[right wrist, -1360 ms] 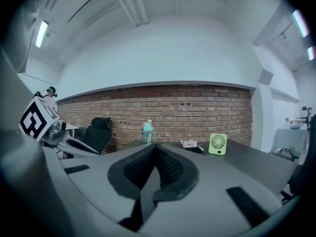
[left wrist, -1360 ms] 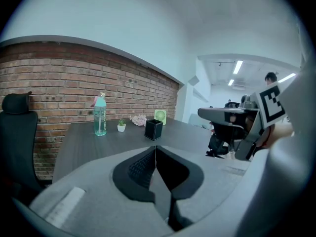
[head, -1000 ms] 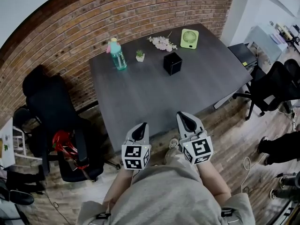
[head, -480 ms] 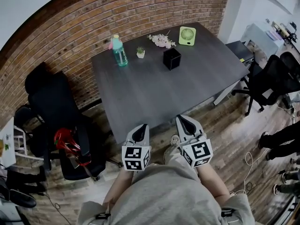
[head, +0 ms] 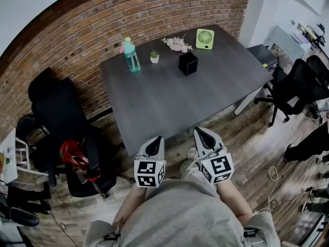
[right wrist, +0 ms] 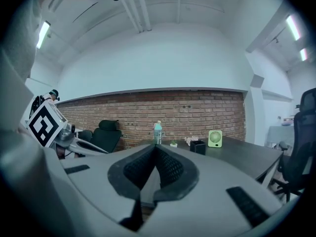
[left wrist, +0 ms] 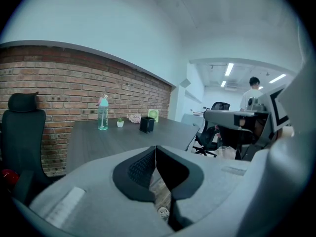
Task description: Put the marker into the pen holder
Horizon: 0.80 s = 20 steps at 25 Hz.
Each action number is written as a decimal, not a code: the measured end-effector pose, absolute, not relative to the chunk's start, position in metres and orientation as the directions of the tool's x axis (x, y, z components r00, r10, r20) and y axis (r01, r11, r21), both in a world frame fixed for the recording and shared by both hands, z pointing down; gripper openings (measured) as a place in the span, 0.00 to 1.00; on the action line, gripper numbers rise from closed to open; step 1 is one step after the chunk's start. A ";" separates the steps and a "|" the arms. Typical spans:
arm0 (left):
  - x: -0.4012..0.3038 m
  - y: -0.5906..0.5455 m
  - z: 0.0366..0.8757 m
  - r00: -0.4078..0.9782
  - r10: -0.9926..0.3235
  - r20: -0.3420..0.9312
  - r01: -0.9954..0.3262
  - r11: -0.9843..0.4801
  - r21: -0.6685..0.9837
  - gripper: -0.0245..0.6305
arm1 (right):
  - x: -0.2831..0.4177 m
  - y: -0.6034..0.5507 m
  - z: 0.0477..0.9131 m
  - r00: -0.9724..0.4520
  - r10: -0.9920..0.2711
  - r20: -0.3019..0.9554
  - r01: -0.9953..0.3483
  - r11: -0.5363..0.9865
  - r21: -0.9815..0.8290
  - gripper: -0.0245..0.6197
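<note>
The black square pen holder (head: 188, 63) stands toward the far side of the dark grey table (head: 169, 102); it also shows as the pen holder (left wrist: 146, 124) in the left gripper view and the pen holder (right wrist: 198, 146) in the right gripper view. No marker shows in any view. Both grippers hang side by side close to the person's body, short of the table's near edge. My left gripper (head: 154, 140) is shut with nothing between its jaws, which meet at the left gripper tip (left wrist: 156, 147). My right gripper (head: 200, 130) is likewise shut and empty, as seen at the right gripper tip (right wrist: 156, 147).
On the table's far side stand a teal bottle (head: 130, 55), a small potted plant (head: 154, 57), pink flowers (head: 176, 45) and a green fan (head: 205, 38). Black office chairs stand at the left (head: 56, 122) and the right (head: 298, 89). A brick wall (head: 128, 19) runs behind the table.
The head view has shifted a little, so the table sits slightly higher and further left. Both grippers stay shut in about the same place near the body.
</note>
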State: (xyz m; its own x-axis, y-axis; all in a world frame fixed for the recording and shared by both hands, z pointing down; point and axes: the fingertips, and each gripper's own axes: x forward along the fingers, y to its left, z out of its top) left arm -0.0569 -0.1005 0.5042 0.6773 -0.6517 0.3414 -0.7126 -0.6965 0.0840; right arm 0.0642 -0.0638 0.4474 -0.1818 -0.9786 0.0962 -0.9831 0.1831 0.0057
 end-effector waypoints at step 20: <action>-0.046 -0.101 0.505 0.687 -0.638 0.349 -0.702 -0.707 0.090 0.06 | 0.076 -0.066 0.455 -0.161 -0.979 0.122 -0.987 0.162 -0.008 0.04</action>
